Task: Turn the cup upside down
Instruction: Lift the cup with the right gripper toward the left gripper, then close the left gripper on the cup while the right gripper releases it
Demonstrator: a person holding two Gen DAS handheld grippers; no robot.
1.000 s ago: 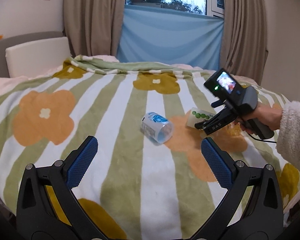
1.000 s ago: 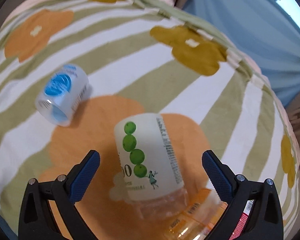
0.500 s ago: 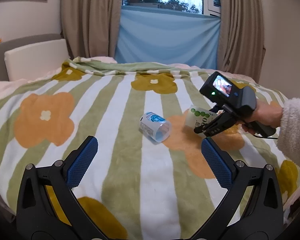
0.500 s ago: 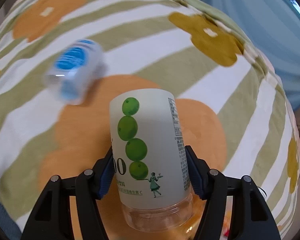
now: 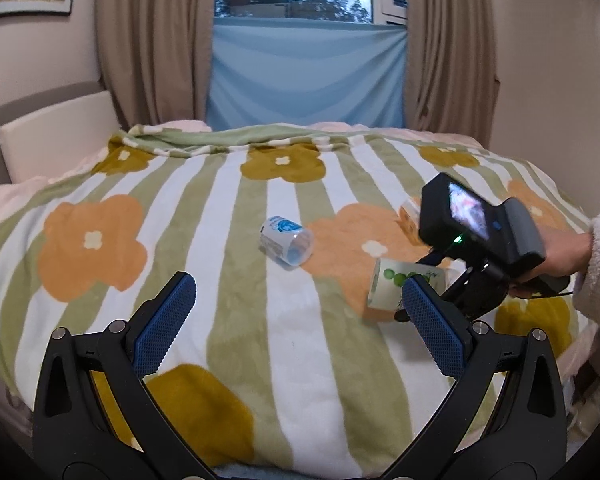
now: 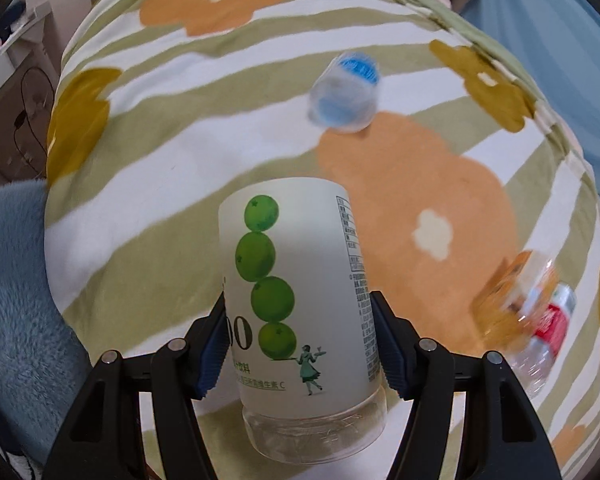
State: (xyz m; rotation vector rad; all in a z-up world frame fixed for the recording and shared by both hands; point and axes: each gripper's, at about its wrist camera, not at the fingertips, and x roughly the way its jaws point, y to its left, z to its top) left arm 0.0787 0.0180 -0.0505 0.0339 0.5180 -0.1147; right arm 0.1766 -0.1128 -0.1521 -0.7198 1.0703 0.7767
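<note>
A frosted cup with green fruit print (image 6: 300,300) sits between the blue pads of my right gripper (image 6: 300,350), which is shut on it and holds it off the striped flower blanket (image 6: 180,152). In the left wrist view the same cup (image 5: 392,284) lies sideways in the air in the right gripper (image 5: 460,296), its far end partly hidden by my left finger. My left gripper (image 5: 300,324) is open and empty above the near part of the blanket (image 5: 180,208).
A small cup with a blue label (image 5: 286,240) lies on its side mid-blanket; it also shows in the right wrist view (image 6: 346,96). An orange-labelled cup (image 6: 512,300) and a red-labelled bottle (image 6: 548,328) lie at the right. A blue furry cloth (image 6: 16,300) hangs at the bed edge.
My right gripper closed on the green-print cup, lifted it and carried it nearer and to the right, turning it sideways. The left gripper stayed open and pulled back slightly.
</note>
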